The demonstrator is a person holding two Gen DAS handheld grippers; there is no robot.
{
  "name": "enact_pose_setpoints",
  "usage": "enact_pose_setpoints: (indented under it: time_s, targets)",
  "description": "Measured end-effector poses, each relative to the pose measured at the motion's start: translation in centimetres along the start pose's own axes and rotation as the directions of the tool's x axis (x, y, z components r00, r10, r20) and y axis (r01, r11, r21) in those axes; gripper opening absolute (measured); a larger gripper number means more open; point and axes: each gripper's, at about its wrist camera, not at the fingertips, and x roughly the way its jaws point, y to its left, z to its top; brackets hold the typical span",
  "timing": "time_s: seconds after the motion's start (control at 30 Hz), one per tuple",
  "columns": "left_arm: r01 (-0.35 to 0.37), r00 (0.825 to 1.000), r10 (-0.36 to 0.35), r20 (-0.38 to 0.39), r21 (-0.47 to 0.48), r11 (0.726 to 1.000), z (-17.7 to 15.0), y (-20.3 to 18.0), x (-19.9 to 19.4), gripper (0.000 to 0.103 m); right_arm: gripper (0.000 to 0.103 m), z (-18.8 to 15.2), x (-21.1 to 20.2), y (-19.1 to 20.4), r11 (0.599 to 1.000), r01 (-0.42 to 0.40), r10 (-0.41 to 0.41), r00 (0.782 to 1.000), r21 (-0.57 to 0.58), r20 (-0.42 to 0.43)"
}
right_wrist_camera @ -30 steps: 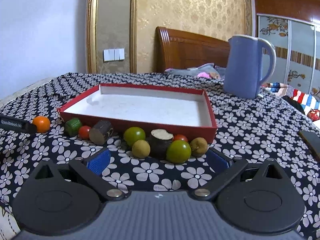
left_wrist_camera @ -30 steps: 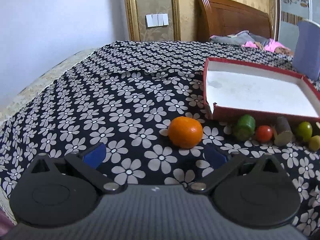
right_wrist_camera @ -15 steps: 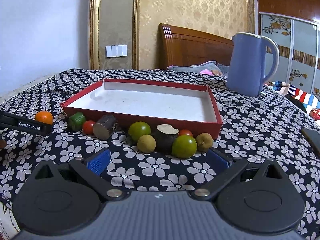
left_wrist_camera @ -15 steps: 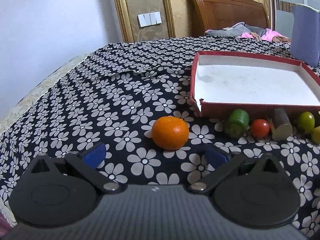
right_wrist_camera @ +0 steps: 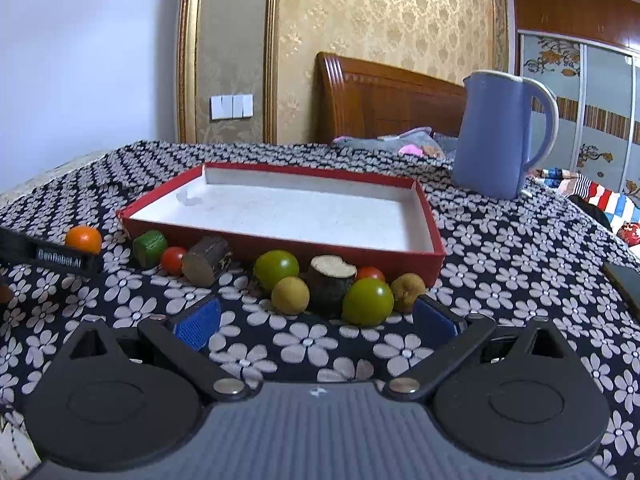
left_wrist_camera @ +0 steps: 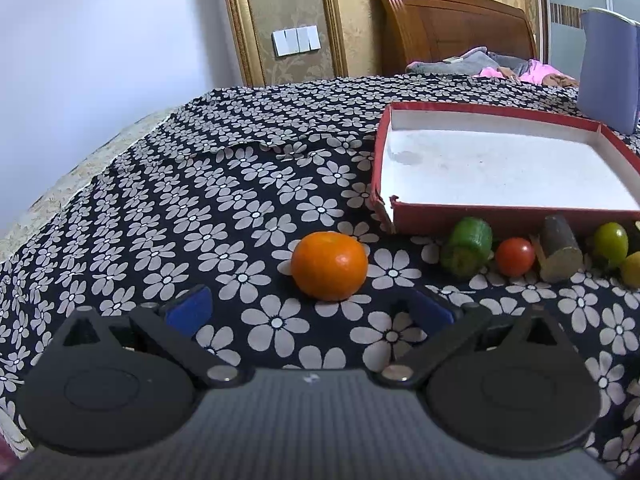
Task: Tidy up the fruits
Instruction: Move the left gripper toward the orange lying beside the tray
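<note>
Orange [left_wrist_camera: 329, 266]: round, firm, smooth-skinned, probably light; liable to roll on the desk cloth. Lies just ahead of the left gripper [left_wrist_camera: 308, 310], centred between its jaws, untouched. Best hold: across the widest middle, low.
Left jaws: spread wide, empty.
Right gripper [right_wrist_camera: 316, 322]: jaws spread wide, empty; green fruit [right_wrist_camera: 367, 302] just ahead.
Tray [left_wrist_camera: 460, 222]: ahead and right of the left jaws, empty.

1. The left wrist view sits low over the flowered cloth [left_wrist_camera: 224, 208], close to the orange [left_wrist_camera: 329, 266], facing the headboard wall.
2. The right wrist view sits low before the fruit row.
3. Both show the red tray [left_wrist_camera: 516, 218] [right_wrist_camera: 360, 254] and the orange [right_wrist_camera: 83, 239].
</note>
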Motion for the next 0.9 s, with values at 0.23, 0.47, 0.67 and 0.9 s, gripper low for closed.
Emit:
enact_pose_setpoints:
  time_s: [0.23,0.47,0.67,0.9]
  targets:
    - [0.006,0.998,-0.005,0.056,-0.019,1.0,-1.0,0.3,-0.4,0.103,0.103,-0.5,1.6,-2.0,0.992,-0.074,0.079,0.996,0.107,-0.047]
    - [0.036,0.999,-0.034,0.027,-0.081,0.996,-0.9,1.3,0.0,0.103,0.103,-0.8,1.3,-2.4,0.986,-0.07,0.077,0.996,0.153,-0.039]
    - [0.037,0.999,-0.035,0.022,-0.085,0.996,-0.8,1.3,0.1,0.103,0.103,-0.8,1.1,-1.4,0.995,-0.025,0.028,0.999,0.093,-0.023]
    - [0.014,0.999,-0.011,0.037,-0.06,0.998,-1.0,0.7,-0.2,0.103,0.103,-0.8,1.3,-1.3,0.996,-0.008,0.011,0.999,0.089,-0.043]
